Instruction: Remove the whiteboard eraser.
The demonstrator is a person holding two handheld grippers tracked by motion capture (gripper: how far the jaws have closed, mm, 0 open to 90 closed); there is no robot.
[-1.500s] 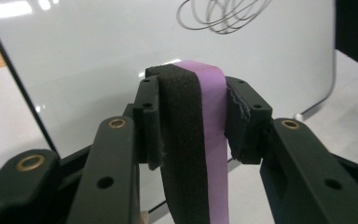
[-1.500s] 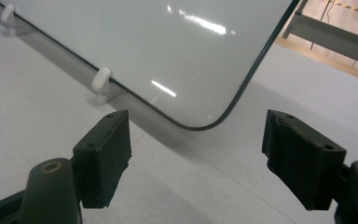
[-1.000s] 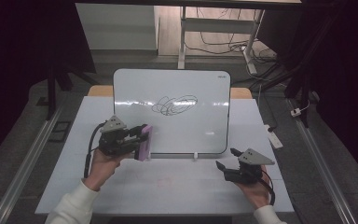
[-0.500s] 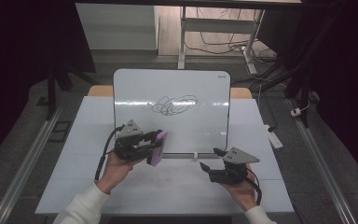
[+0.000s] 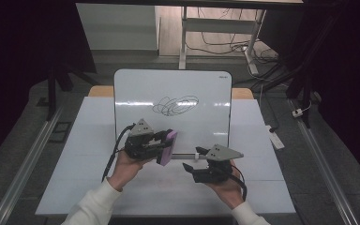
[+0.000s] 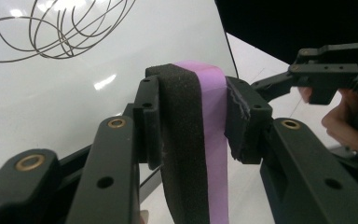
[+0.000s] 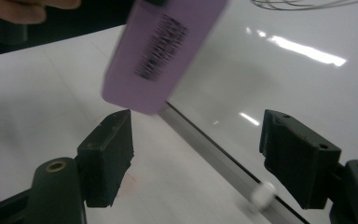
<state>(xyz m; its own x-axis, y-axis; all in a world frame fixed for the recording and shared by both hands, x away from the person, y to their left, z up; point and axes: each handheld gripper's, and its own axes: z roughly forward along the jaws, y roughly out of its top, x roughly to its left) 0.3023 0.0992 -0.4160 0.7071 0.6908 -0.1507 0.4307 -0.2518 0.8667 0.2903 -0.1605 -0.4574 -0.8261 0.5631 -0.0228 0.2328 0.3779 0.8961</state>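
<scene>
**A:** Where's the eraser?

**B:** Eraser (image 5: 167, 147) is clamped in my left gripper (image 5: 165, 146), purple back towards the right gripper, black felt on the other side. In the left gripper view the pads squeeze it across its thickness (image 6: 195, 140). It's up off the table, in front of the whiteboard's (image 5: 136, 93) lower edge, just left of centre. Not on the board surface as far as I can tell.

**A:** Scribble untouched?

**B:** Yes, the scribble (image 5: 176, 105) is intact, mid-board, well above the eraser.

**A:** Right side?

**B:** Right gripper (image 5: 191, 162) is empty, jaws apart, and they've just been closing a little with nothing between them. It's sitting low by the board's bottom rail (image 7: 205, 142); its own view looks past the eraser's purple back (image 7: 161, 51) at the board.

**A:** Step?

**B:** I'd call it the approach before wiping. Eraser picked up, wipe not started.

**A:** Next?

**B:** Lift left up the board, turn the felt face flat to the surface, then press and sweep across the scribble. The right could steady the bottom rail if the board shifts under pressure.
</scene>
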